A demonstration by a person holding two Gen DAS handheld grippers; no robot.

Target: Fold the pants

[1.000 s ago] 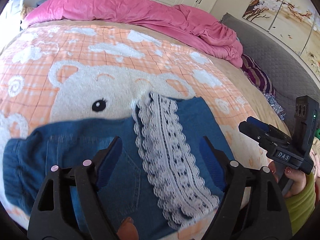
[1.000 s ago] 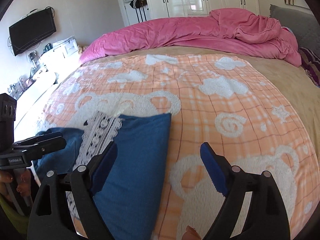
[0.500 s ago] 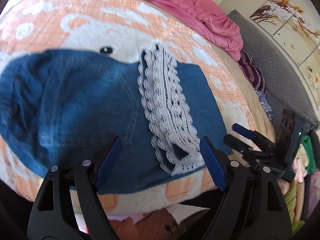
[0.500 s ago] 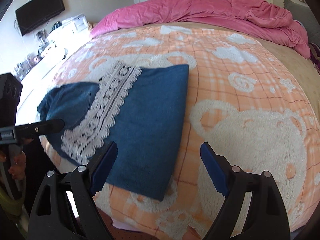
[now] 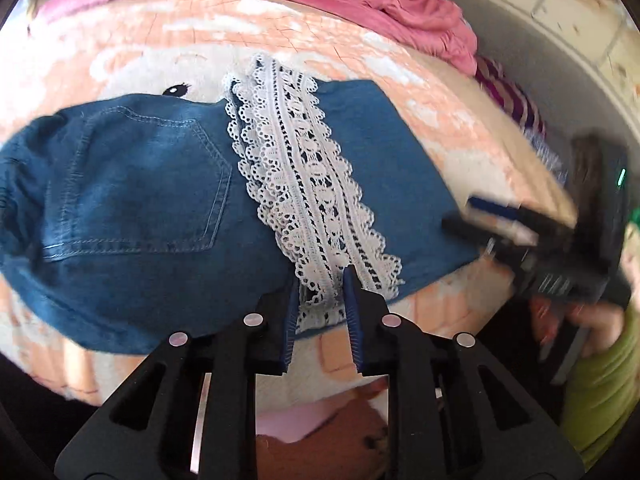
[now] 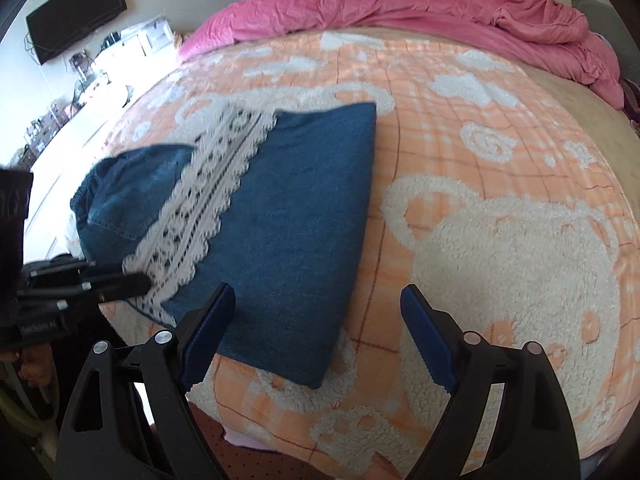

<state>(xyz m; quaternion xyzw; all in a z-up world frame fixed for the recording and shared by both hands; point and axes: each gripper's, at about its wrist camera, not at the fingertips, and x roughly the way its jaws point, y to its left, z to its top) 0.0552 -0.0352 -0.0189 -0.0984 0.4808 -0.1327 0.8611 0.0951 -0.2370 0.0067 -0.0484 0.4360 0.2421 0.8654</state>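
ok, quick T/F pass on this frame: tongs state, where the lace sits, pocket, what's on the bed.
1. The left tongs are closed on the near end of the white lace trim. True.
2. The right tongs are clamped on the denim. False: their jaws are wide open, with only the left pad at the near edge of the folded pants.
3. A stitched back pocket shows on the denim left of the lace in the left wrist view. True.
4. The pants lie on a bare wooden table. False: they lie on an orange and white bear-print blanket on a bed.
5. A pink duvet is bunched at the far side of the bed. True.
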